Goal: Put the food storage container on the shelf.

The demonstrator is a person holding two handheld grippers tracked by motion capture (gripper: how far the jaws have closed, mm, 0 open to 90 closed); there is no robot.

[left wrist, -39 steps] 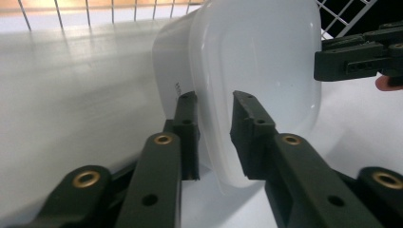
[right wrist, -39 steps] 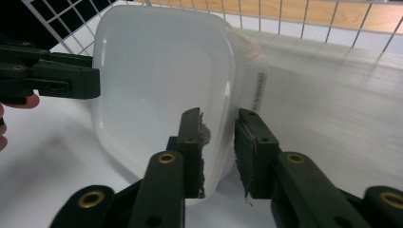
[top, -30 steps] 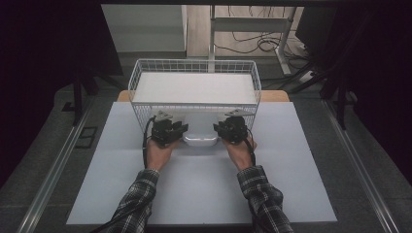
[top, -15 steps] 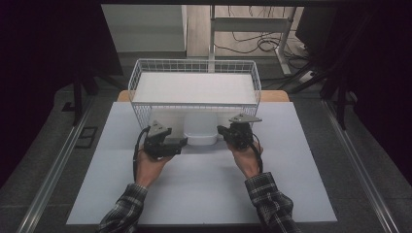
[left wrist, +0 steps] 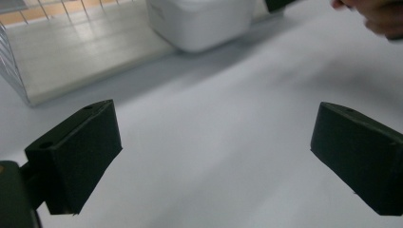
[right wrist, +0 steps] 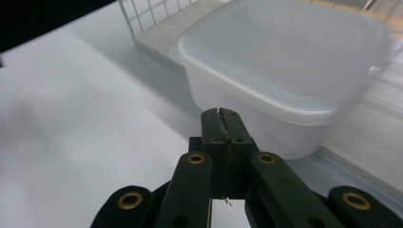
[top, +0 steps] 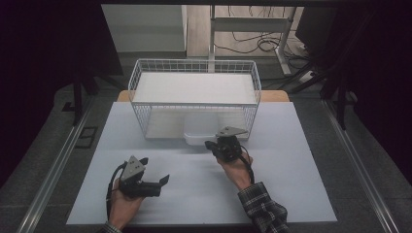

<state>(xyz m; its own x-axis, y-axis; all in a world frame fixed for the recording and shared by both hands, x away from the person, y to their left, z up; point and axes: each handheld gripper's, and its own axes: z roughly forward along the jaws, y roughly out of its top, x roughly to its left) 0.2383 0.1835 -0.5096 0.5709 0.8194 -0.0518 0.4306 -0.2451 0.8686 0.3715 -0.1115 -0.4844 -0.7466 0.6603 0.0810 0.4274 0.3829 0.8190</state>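
left gripper [top: 163,180]: near the front left of the table, well back from the rack; jaws have just been opening and now stand wide apart, nothing between them, bare white surface in the gap
right gripper [right wrist: 222,113]: jaws pressed together, nothing held; tips just short of the container wall, can't tell if touching
container [right wrist: 290,71]: translucent white plastic tub with rounded corners, straight ahead of the right jaw tips, lid on; in the left gripper view it sits far ahead, up and slightly left of the gap [left wrist: 199,21]
container placement: half under the front edge of the wire rack [top: 194,90], on the rack's lower board, front side sticking out toward the right jaws
wire rack: white mesh, white shelf on top, beyond both jaw pairs
table [top: 194,194]: white sheet under both grippers
hands: left hand [top: 121,206] around its gripper body, right hand [top: 238,170] behind its gripper, plaid sleeve [top: 262,211]
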